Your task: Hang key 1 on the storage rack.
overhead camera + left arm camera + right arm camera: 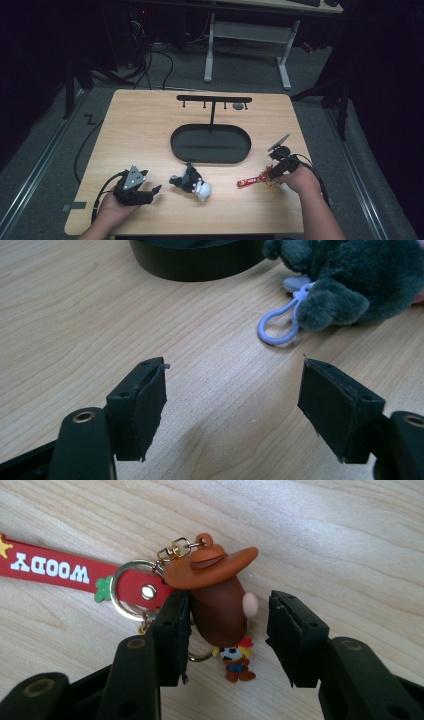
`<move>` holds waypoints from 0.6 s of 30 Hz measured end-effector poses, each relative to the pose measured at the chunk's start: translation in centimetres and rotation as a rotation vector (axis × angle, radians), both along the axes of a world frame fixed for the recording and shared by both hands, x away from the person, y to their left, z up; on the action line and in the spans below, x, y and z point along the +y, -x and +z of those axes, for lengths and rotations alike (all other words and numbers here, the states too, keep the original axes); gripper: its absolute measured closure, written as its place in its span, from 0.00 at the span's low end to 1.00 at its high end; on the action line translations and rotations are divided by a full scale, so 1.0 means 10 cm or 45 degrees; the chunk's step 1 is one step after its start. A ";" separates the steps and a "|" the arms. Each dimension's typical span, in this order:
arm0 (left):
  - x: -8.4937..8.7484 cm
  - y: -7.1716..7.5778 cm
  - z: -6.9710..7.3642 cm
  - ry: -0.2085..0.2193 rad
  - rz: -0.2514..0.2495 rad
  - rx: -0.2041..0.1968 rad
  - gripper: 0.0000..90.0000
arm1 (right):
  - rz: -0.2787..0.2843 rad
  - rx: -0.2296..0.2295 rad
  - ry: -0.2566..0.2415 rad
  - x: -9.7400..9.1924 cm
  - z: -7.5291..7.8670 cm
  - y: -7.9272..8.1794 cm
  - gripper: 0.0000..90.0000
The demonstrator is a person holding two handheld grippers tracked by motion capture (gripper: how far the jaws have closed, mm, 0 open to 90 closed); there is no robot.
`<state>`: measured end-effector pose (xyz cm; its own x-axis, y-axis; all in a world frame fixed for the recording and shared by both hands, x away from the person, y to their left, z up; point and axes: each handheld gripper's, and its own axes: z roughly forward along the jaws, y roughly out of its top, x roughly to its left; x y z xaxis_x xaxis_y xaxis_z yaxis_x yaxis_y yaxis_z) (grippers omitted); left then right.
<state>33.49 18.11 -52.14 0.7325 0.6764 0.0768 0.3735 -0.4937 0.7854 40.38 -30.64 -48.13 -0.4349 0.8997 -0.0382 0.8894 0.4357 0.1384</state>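
brown toy keychain [220, 605] is lying between the right tongs [227, 630], red strap [50, 567] pointing left; jaws are open, not pinching yet. left tongs [232, 405] are waiting open.

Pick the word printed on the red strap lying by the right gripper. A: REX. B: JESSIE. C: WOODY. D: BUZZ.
C: in the right gripper view the red strap carries white letters spelling WOODY, upside down, and is riveted to the ring beside the brown-hatted figure that sits between the right gripper's jaws.
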 end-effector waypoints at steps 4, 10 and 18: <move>0.00 -0.01 -0.01 0.000 -0.001 0.002 0.31 | 0.030 -0.006 -0.017 0.04 -0.02 0.00 0.70; -0.01 0.00 0.00 0.004 -0.002 0.005 0.31 | 0.020 0.007 -0.010 0.06 -0.04 0.01 0.72; -0.02 0.00 -0.01 0.005 0.000 0.001 0.31 | 0.011 0.018 0.026 0.09 -0.03 0.01 0.73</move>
<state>33.49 17.93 -52.21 0.7328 0.6765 0.0738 0.3738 -0.4908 0.7871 40.30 -29.72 -48.39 -0.4429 0.8952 -0.0503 0.8875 0.4457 0.1172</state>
